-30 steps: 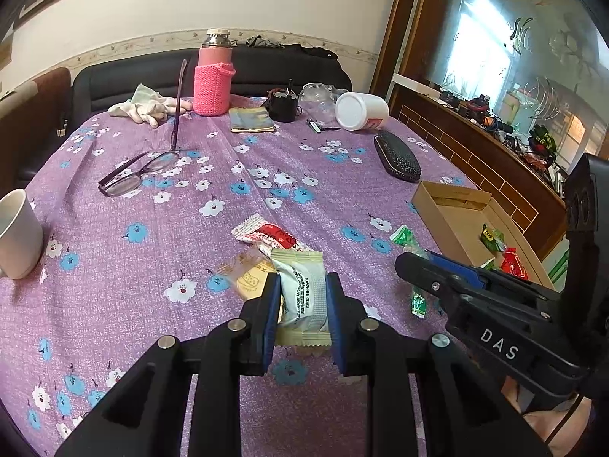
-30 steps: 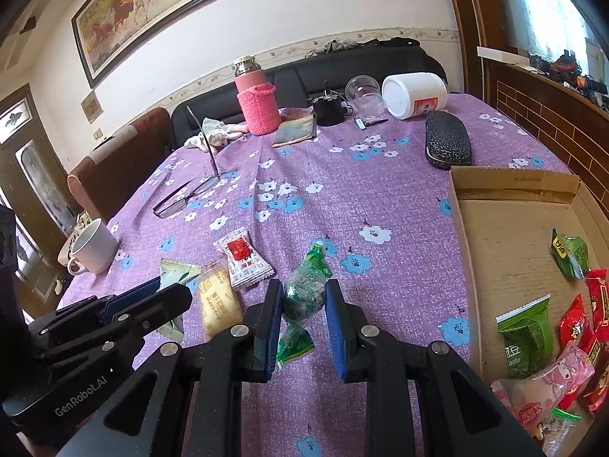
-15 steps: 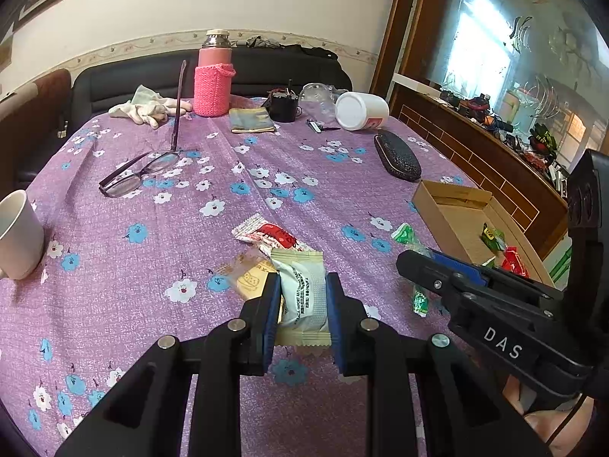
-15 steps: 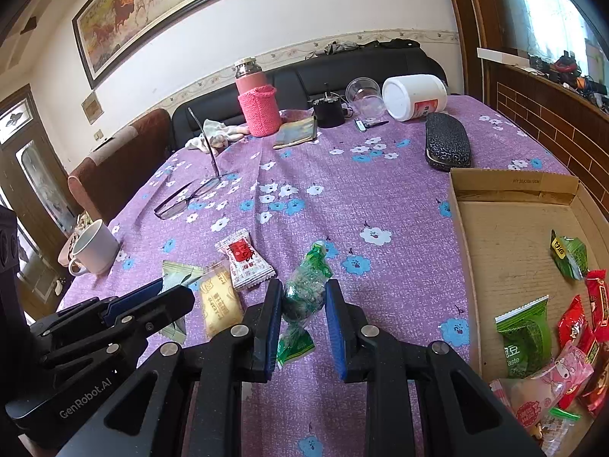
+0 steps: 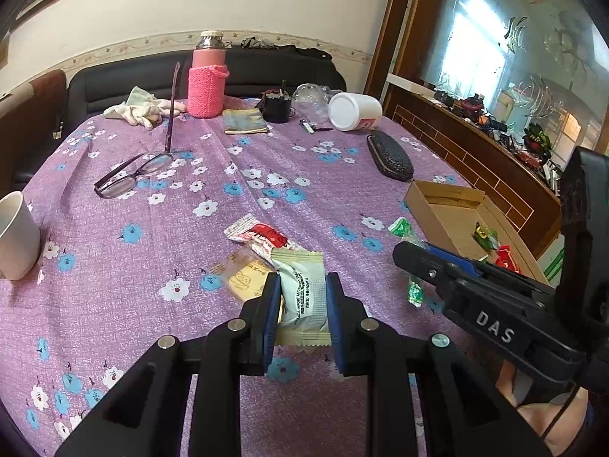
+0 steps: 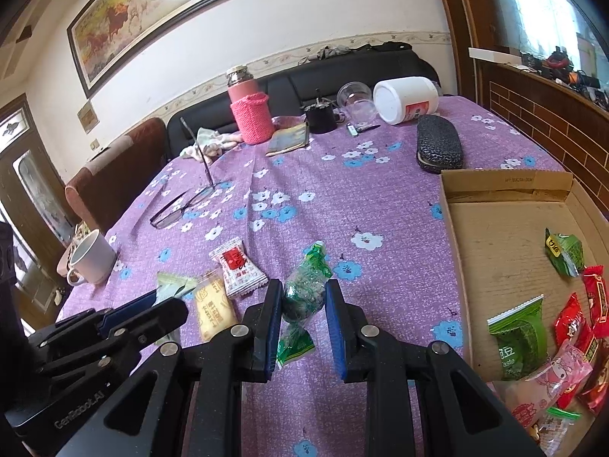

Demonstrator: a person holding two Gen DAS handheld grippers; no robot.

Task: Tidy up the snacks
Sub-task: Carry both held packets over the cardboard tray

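Note:
My left gripper (image 5: 300,297) is shut on a pale green snack packet (image 5: 302,291) just above the purple flowered tablecloth. Beside the packet lie a yellow biscuit packet (image 5: 243,276) and a red-and-white packet (image 5: 262,234). My right gripper (image 6: 302,301) is shut on a green twisted candy wrapper (image 6: 304,289), and it also shows at the right of the left wrist view as a black body marked DAS (image 5: 491,304). The cardboard box (image 6: 495,228) at the right holds several green, red and pink snack packets. The left gripper (image 6: 152,304) appears at the lower left of the right wrist view.
A white mug (image 5: 15,236) stands at the table's left edge. Glasses (image 5: 133,171) lie at mid-left. At the back are a pink flask (image 5: 207,76), a white jar on its side (image 5: 354,110) and a black glasses case (image 5: 390,156). A sofa runs behind the table.

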